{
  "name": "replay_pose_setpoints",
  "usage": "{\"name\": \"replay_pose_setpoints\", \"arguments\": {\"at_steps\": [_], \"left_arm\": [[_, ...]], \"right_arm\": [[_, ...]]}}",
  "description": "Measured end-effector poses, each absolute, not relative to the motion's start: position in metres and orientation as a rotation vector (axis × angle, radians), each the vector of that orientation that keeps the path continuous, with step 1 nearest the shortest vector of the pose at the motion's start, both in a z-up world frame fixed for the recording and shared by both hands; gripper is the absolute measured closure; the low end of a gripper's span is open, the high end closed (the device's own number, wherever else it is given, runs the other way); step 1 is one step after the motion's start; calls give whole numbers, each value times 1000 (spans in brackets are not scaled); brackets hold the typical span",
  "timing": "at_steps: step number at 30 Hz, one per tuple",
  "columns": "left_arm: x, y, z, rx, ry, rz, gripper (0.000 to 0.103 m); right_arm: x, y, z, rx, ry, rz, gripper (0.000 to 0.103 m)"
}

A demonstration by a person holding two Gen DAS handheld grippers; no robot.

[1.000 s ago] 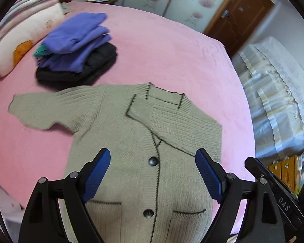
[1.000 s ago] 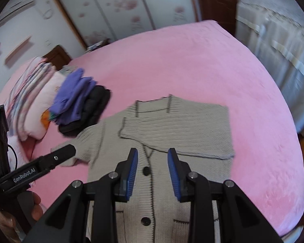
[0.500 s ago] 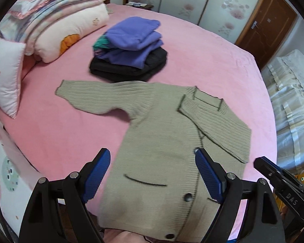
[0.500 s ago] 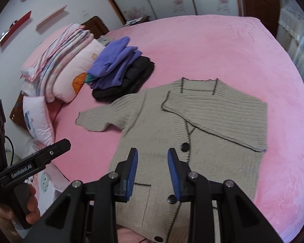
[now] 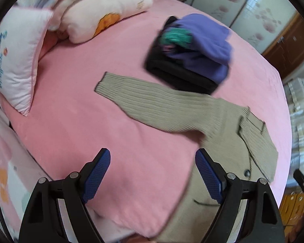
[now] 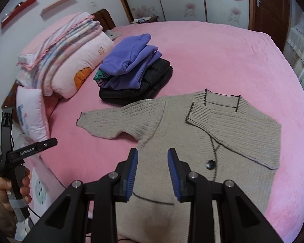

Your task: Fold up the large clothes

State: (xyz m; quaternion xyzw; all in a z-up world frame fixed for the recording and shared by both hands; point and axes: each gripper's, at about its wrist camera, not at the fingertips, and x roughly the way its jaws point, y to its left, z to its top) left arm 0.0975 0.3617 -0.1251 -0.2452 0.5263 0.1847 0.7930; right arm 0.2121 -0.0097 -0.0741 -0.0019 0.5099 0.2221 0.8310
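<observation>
At 9 o'clock in the right wrist view we see a person's hand (image 6: pixel 14 190) holding the left gripper (image 5: pixel 153 175), its tongs spread wide with only pink bed (image 6: pixel 223 54) between them. In the last second this gripper has swung leftward off the body of the cardigan (image 6: pixel 192 141); it hung over the buttons before, and now it hangs over bare cover near the bed's edge, with the outstretched sleeve (image 5: pixel 152 103) ahead at 12 o'clock. We judge this as lining up to take that sleeve and fold it inward.

The right gripper (image 6: pixel 153 175) has shifted the same way. Its tongs stand narrowly parted, pinching nothing, above the cardigan's lower left front near one pocket line.

The cardigan lies flat, front up, in the middle of the bed, collar at 1 o'clock in the right wrist view. One sleeve is already folded across the chest (image 6: pixel 233 129); one still lies out to the left, so the fold is partly done.

Counting: one cardigan, one button (image 6: pixel 210 164) in plain sight, one stack of folded clothes (image 6: pixel 135 70) at 11 o'clock, two pillows (image 6: pixel 71 60), and one folded blanket on top.
</observation>
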Motion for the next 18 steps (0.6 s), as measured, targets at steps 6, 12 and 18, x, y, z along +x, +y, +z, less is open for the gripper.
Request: {"name": "replay_pose_setpoints", "arguments": {"at_steps": [6, 12, 18], "left_arm": [[129, 455, -193, -619, 1175, 412, 18], [161, 515, -270, -765, 1210, 439, 18], [184, 548, -337, -961, 1234, 439, 27]], "right_arm": [[235, 59, -105, -1, 1138, 378, 73], [251, 110, -141, -33, 1201, 343, 73], [271, 157, -175, -90, 1244, 361, 73]]}}
